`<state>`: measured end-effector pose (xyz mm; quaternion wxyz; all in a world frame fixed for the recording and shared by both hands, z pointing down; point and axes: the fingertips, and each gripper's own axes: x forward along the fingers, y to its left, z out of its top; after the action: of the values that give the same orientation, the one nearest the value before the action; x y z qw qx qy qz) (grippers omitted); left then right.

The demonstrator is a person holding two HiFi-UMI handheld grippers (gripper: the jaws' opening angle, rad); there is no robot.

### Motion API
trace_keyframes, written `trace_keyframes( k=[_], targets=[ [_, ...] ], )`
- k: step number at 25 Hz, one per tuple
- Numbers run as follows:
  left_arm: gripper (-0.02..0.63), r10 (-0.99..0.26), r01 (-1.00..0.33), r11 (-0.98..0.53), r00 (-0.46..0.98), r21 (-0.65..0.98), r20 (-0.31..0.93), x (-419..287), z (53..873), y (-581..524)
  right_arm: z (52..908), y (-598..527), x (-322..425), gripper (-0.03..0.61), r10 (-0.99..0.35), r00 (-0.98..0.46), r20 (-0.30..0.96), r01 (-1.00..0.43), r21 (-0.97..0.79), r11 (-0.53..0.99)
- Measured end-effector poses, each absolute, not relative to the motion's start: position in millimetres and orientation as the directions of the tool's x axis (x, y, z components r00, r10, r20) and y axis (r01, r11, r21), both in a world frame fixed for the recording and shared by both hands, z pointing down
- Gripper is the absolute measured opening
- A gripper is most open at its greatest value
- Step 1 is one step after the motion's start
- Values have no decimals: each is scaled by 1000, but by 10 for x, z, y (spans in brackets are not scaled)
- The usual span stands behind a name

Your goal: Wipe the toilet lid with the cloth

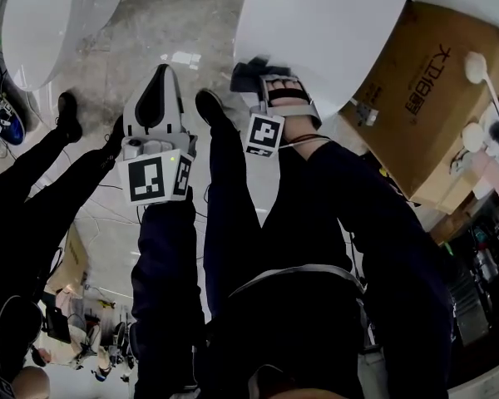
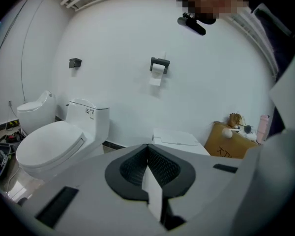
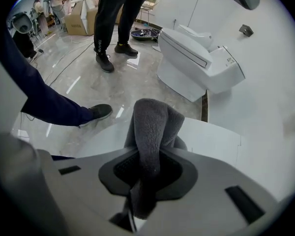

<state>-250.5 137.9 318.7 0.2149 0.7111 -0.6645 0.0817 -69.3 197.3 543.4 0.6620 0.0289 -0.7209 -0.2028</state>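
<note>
My right gripper is shut on a dark grey cloth, right at the near edge of the white toilet lid. In the right gripper view the cloth stands folded up out of the jaws of the right gripper, and the lid lies just beyond it. Whether cloth and lid touch cannot be told. My left gripper hangs to the left over the floor, shut and holding nothing. The left gripper faces the white wall, and the toilet's tank top shows past it.
A second toilet stands at the left. A cardboard box with small items on it sits right of the lid. Another person's black legs and shoes stand on the marble floor at left. A paper holder hangs on the wall.
</note>
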Motion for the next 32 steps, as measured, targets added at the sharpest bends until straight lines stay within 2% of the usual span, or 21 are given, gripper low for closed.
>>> trace_keyframes(
  k=[6, 9, 14, 21, 32],
  targets=[
    [15, -930, -983, -30, 93, 180, 357, -2659, 3038, 1144, 5445, 2357, -715, 72, -237, -124, 964, 200, 258, 945],
    [15, -935, -983, -35, 97, 182, 342, -2671, 2965, 1041, 5363, 2247, -722, 74, -235, -154, 960, 108, 253, 961],
    [15, -942, -985, -57, 108, 165, 317, -2625, 2826, 932, 5065, 1250, -674, 74, -410, -204, 889, -71, 405, 912],
    [15, -947, -985, -34, 85, 166, 310, -2668, 2799, 780, 4569, -598, -744, 74, -651, -207, 730, -118, 642, 757],
    [15, -950, -989, -35, 77, 141, 302, -2766, 2811, 473, 4800, -1752, -844, 74, -709, -181, 682, -38, 715, 698]
  ],
)
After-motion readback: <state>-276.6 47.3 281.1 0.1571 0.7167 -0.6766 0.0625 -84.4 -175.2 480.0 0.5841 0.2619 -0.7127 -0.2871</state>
